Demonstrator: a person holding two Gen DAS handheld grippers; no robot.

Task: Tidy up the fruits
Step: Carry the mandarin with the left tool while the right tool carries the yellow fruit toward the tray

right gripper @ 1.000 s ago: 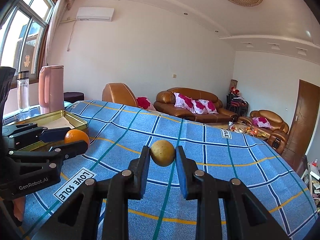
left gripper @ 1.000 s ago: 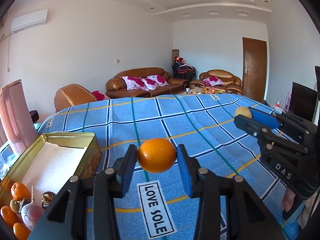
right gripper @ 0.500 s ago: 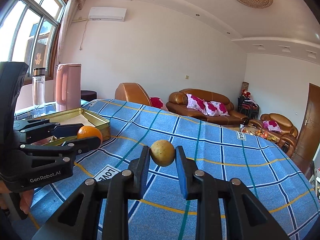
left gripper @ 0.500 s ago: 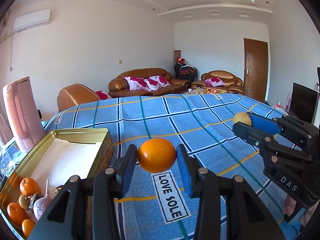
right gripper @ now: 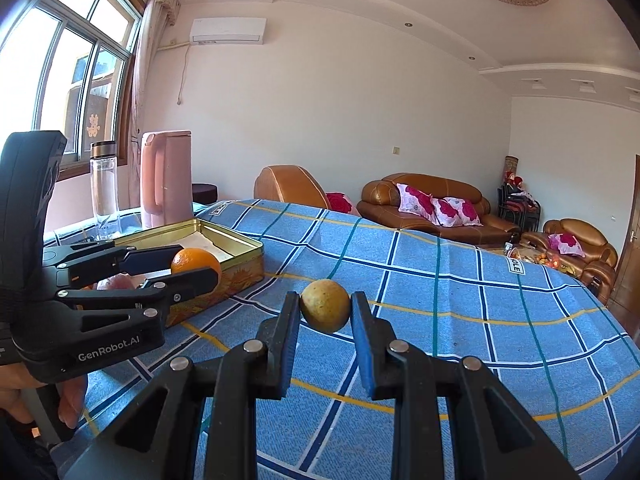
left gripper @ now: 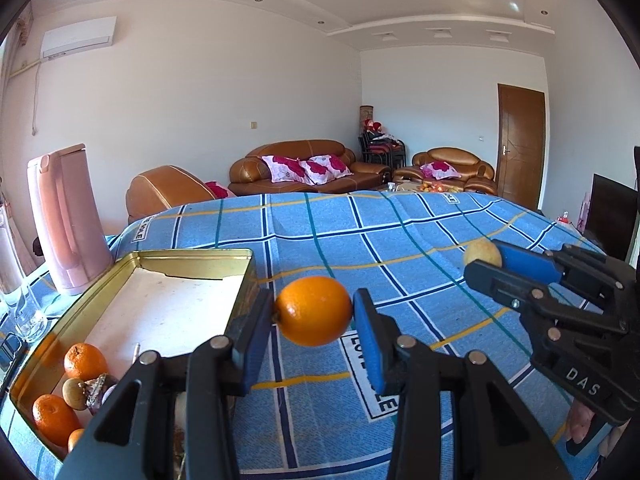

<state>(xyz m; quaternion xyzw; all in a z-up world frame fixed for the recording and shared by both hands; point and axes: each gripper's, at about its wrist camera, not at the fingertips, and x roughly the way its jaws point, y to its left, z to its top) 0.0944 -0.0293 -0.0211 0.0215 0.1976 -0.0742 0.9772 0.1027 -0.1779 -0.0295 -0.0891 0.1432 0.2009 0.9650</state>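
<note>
My left gripper [left gripper: 313,312] is shut on an orange [left gripper: 313,310], held in the air just right of the gold tin's [left gripper: 192,255] near corner. In the right wrist view that orange [right gripper: 195,261] shows at the left, in front of the tin [right gripper: 240,258]. My right gripper [right gripper: 325,307] is shut on a small yellow-brown fruit [right gripper: 325,305] above the blue checked cloth [right gripper: 460,280]; the same fruit [left gripper: 482,253] appears at the right in the left wrist view. Several oranges [left gripper: 85,361] and other small fruits lie in the tin's near end.
A pink jug [left gripper: 66,220] and a clear glass bottle [right gripper: 105,190] stand behind the tin by the window. A hand [right gripper: 68,404] holds the left gripper's handle. Brown sofas [left gripper: 304,168] lie beyond the table's far edge.
Both grippers have moved left together with their fruits still held. The tin has come further into view and now lies close beside the left gripper's orange.
</note>
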